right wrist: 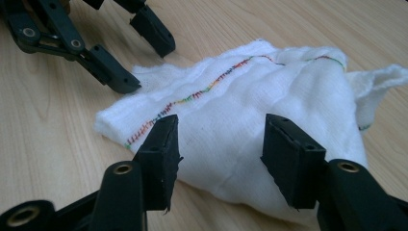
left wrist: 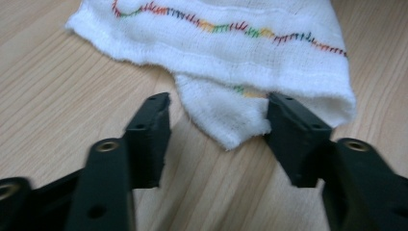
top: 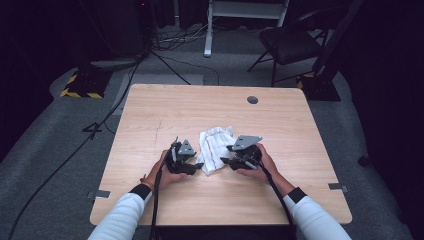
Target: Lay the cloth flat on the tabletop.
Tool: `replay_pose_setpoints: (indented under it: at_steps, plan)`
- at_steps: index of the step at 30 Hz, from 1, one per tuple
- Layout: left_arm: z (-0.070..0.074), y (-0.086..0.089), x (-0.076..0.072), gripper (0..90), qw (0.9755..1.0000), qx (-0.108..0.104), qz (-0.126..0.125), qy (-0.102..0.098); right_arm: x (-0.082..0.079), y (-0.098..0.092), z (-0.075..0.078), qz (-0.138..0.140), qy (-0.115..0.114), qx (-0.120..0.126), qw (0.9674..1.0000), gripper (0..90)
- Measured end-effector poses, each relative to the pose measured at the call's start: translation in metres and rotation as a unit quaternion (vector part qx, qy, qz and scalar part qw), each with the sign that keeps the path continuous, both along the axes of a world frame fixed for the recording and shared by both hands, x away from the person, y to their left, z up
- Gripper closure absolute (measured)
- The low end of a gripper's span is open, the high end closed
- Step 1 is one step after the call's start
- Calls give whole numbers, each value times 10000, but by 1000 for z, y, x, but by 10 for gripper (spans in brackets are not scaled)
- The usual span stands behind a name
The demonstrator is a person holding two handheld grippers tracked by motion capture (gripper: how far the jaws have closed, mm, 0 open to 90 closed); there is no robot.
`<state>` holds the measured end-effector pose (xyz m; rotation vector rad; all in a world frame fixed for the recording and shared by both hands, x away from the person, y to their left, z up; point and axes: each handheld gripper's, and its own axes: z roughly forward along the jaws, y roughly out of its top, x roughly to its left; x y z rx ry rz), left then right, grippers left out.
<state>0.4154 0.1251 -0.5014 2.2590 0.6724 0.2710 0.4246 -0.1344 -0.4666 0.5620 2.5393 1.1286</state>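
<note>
A crumpled white cloth (top: 215, 147) with a rainbow stitched line lies in the middle of the wooden table (top: 200, 105). My left gripper (top: 197, 167) is at the cloth's left edge. In the left gripper view a folded corner of the cloth (left wrist: 226, 120) lies between its parted jaws (left wrist: 216, 125), with the right pad (left wrist: 293, 130) at the cloth's edge and the left pad clear of it. My right gripper (top: 226, 161) is at the cloth's right side. Its jaws (right wrist: 219, 144) stand apart over the cloth (right wrist: 250, 96), and the left gripper (right wrist: 146, 65) shows beyond.
A round cable hole (top: 252, 100) sits near the table's far edge. Behind the table are a black folding chair (top: 287, 42), a white frame (top: 245, 10), floor cables (top: 170, 60) and a yellow-black striped base (top: 82, 85). Bare wood surrounds the cloth.
</note>
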Motion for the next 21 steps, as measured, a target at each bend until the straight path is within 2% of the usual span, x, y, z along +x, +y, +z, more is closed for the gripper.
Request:
replay_pose_setpoints:
  at_steps: [3,7,10,16,21]
  plan:
    - [0,-2,2,598,9999,-32,-143,-14,3,6,-3,-20,48,15,10000,452]
    - [0,-3,4,714,9999,-50,-149,-8,5,14,-12,-37,58,-139,9999,452]
    - [0,-1,5,778,9998,-56,-169,-12,8,16,-18,-79,43,-303,9995,485]
    - [0,2,5,840,9997,-72,-230,7,5,8,-15,44,28,-303,9995,743]
    - [1,2,5,846,9997,-42,-255,13,-6,-5,-8,146,-62,-344,9993,830]
